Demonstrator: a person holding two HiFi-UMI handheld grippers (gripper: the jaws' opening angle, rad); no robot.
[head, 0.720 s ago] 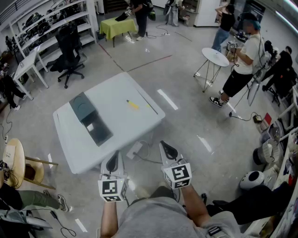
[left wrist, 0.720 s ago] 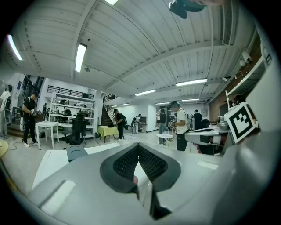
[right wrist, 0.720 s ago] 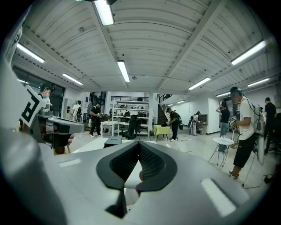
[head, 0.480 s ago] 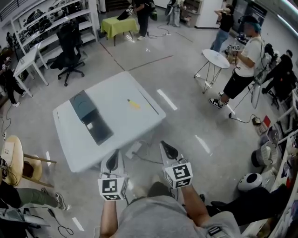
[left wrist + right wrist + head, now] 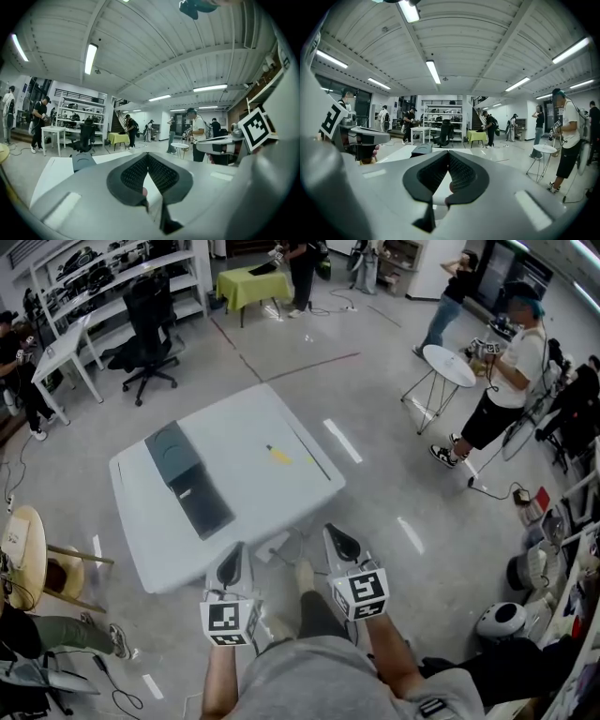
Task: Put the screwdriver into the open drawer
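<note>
A yellow-handled screwdriver (image 5: 278,455) lies on the white table (image 5: 272,423), towards its right side. To the left stands a dark grey drawer unit (image 5: 172,452), its open drawer (image 5: 203,506) pulled out towards me with a small white item inside. Both grippers hang side by side in front of my body, short of the table's near edge and far from the screwdriver. The left gripper (image 5: 232,564) (image 5: 146,157) is shut on nothing. The right gripper (image 5: 339,542) (image 5: 449,154) is also shut and empty. The drawer unit (image 5: 423,149) shows beyond the right jaws.
A cable and a power strip (image 5: 274,542) lie on the floor under the table's near edge. A wooden stool (image 5: 26,554) stands at the left, an office chair (image 5: 150,315) behind the table, a round side table (image 5: 448,360) and a standing person (image 5: 511,371) at the right.
The table has shifted slightly right and nearer in the head view, and a shoe now shows between the grippers. Both grippers keep their places and stay shut.
</note>
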